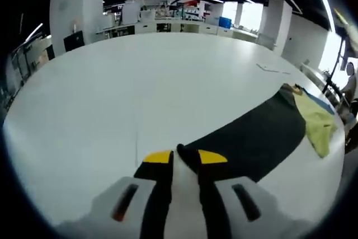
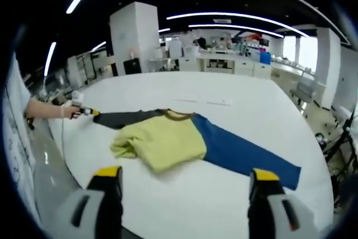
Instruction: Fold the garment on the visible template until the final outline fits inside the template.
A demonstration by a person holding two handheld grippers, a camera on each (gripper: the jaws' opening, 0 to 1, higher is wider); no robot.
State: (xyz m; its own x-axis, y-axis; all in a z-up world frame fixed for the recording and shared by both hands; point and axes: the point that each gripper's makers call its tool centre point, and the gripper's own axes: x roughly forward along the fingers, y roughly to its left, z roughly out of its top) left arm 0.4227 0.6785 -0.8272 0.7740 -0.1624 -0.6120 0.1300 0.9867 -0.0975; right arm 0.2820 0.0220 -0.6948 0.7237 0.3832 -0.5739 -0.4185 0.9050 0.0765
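Observation:
A long-sleeved garment lies on the white table (image 2: pixel 235 116). It has a yellow body (image 2: pixel 162 141), a blue sleeve (image 2: pixel 240 152) stretched to the right and a black sleeve (image 2: pixel 126 118) pulled out to the left. My left gripper (image 1: pixel 184 157) is shut on the end of the black sleeve (image 1: pixel 251 138), with the yellow body (image 1: pixel 319 121) bunched at the sleeve's far end. In the right gripper view a hand holds that left gripper (image 2: pixel 84 111) at the sleeve's tip. My right gripper (image 2: pixel 185 173) hovers open in front of the garment, jaws wide apart and holding nothing.
A thin white sheet (image 2: pixel 215 102) lies on the table beyond the garment. The table edge (image 2: pixel 67 166) runs close along the left, with floor below it. Benches and shelves (image 2: pixel 235 62) stand at the back of the room. A person's sleeve (image 2: pixel 14 116) shows at far left.

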